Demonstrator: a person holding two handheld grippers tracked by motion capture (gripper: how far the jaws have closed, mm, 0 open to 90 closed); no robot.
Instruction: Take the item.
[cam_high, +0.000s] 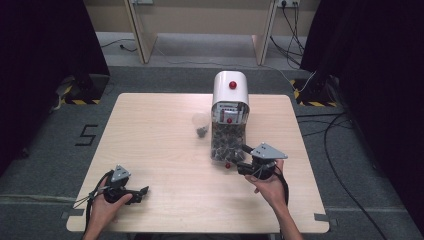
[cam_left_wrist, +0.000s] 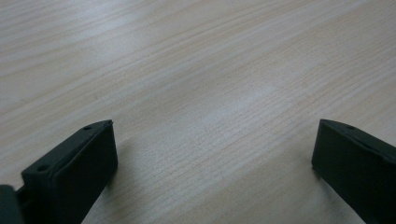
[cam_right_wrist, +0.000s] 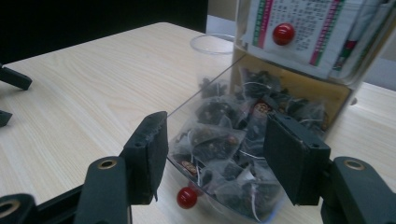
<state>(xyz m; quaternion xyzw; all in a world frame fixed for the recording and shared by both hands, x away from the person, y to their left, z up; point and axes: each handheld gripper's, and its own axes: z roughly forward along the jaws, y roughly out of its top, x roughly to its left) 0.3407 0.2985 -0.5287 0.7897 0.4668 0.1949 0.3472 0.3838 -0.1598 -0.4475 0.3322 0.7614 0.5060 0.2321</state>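
- The right gripper has its fingers spread, pinching nothing, just in front of the dispenser's open clear drawer.
- The drawer, full of tea bags, carries 1 red knob on its front edge.
- The left gripper rests spread over bare worktop, well apart.
- A clear cup stands beside the dispenser.

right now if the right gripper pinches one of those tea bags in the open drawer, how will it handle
Probably very light and floppy: the tea bags are thin mesh pouches, crumpled in a loose pile. Neighbours may well drag along, since threads tangle across them. The right gripper, jaws open, may need a near-full close, because the pouches look squashy.
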